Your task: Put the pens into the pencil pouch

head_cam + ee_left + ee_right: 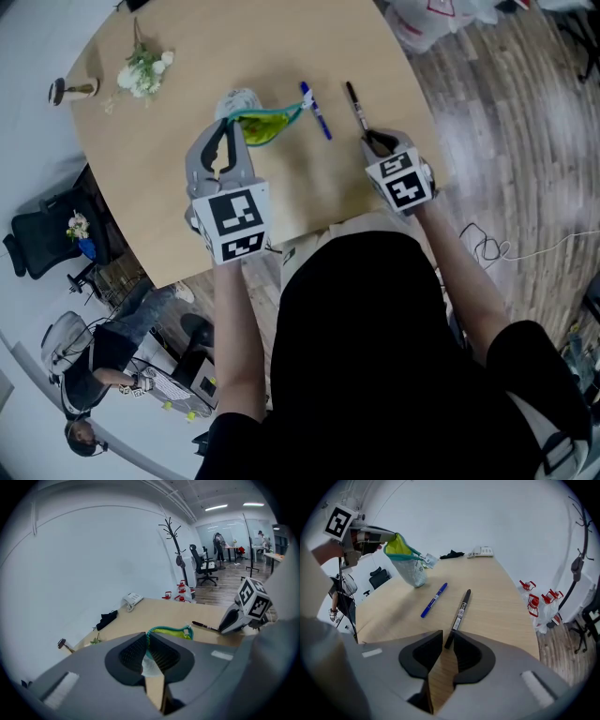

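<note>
The pencil pouch, pale mesh with a yellow-green lining and a teal zipper, hangs over the round wooden table with its mouth gaping. My left gripper is shut on the pouch's rim and lifts it off the table. A blue pen lies just right of the pouch. A black pen lies further right. My right gripper points down at the black pen; the pen's near end sits between the jaws, and the pads do not visibly press on it. The blue pen lies left of it.
A flower sprig and a small wooden-handled object lie at the table's far left. A white desk phone and a black object sit at the far edge. The table edge runs just before the person's body.
</note>
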`<state>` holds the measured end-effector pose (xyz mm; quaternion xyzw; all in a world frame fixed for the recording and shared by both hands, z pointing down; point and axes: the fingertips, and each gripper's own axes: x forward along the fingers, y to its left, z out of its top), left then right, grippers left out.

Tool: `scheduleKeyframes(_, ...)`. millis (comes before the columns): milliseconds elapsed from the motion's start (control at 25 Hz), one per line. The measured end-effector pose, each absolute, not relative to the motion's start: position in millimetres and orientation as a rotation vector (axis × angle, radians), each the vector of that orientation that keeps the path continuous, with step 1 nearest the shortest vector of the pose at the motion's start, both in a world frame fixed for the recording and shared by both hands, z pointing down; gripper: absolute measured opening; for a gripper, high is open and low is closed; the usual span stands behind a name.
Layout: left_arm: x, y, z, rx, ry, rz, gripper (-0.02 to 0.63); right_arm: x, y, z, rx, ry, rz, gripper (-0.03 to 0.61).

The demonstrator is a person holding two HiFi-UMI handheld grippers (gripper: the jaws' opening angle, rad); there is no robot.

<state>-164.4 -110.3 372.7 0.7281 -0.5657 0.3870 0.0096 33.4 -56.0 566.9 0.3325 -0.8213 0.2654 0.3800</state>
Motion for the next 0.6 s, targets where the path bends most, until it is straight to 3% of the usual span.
scheduleKeyframes(600, -162.5, -110.7, 373.6, 2.273, -1.775, 1.218, 0.024, 39.6, -60.6, 571.1, 0.891, -2.087, 0.722, 0.048)
